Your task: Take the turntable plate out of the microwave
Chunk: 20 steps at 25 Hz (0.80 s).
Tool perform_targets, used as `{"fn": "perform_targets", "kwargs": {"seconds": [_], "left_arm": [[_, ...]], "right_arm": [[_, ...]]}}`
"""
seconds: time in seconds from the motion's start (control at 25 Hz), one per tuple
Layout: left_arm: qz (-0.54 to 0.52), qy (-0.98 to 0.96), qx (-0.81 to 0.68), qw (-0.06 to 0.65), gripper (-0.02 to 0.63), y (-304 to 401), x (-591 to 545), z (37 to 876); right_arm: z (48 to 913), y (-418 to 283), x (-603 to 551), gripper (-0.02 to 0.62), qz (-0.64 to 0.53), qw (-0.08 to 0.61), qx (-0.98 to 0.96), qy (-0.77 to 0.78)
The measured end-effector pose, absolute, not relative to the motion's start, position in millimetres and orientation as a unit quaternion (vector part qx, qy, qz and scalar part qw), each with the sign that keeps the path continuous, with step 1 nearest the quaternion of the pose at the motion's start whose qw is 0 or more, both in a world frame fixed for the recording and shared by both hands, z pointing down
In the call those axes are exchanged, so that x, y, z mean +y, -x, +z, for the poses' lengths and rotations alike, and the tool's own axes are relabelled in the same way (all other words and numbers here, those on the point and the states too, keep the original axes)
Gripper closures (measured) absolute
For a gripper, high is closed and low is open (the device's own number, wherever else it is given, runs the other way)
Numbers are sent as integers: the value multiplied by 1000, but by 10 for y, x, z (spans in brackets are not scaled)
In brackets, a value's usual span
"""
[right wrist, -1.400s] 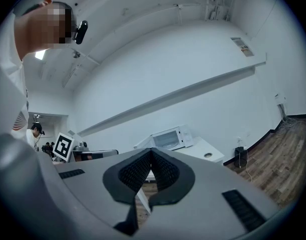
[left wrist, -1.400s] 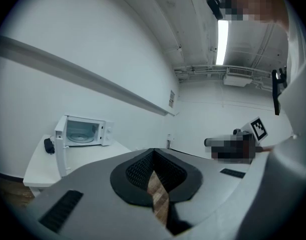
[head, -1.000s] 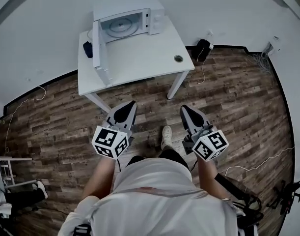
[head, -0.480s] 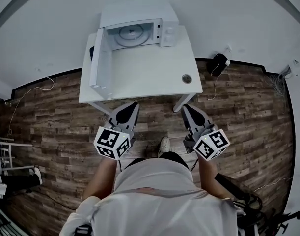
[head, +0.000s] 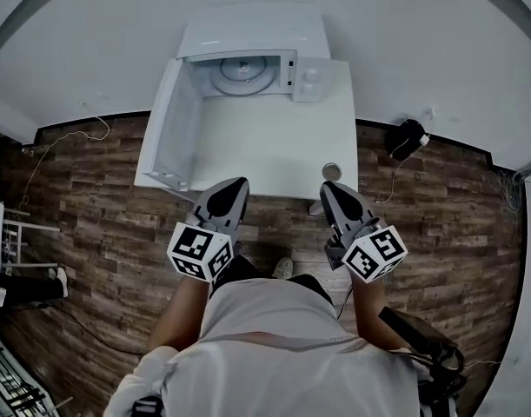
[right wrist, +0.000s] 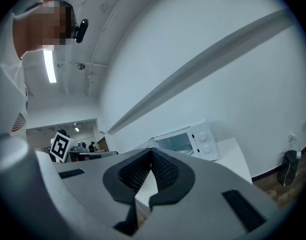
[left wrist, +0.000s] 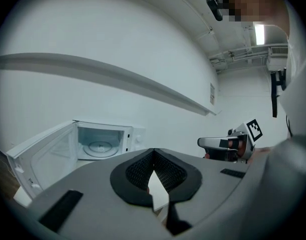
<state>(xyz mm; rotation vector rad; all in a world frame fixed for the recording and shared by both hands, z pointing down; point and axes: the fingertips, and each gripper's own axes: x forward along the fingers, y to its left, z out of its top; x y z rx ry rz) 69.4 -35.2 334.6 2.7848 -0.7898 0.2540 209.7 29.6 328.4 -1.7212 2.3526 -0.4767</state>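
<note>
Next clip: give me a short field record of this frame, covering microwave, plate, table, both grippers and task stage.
microwave: white, at the table's far end
door: swung wide open to the left
turntable plate: inside the cavity, untouched
table: white, on wood-look floor
left gripper: shut, empty, by the table's near edge
right gripper: shut, empty, by the near edge
task stage: plate not yet reached

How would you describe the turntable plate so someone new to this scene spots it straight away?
Find the white rectangular table against the wall; at its far edge stands a white microwave oven, door swung open to the left. On the cavity floor lies the round pale turntable plate, the only disc inside, left of the two-knob control panel.
</note>
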Motion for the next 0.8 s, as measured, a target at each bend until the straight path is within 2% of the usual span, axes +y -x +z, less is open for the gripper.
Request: {"fn": "perform_targets", "kwargs": {"seconds": [0.4,0.8], "left_arm": [[93,-941,-298,132,595,-828,-806,3504],[56,-936,-320,136,595,-800,-1717,3441]], "right_arm": [[3524,-2234,-161,592,-188,91,801,562],[3450,-2132,-1083,592,-180,59,812,552]]}}
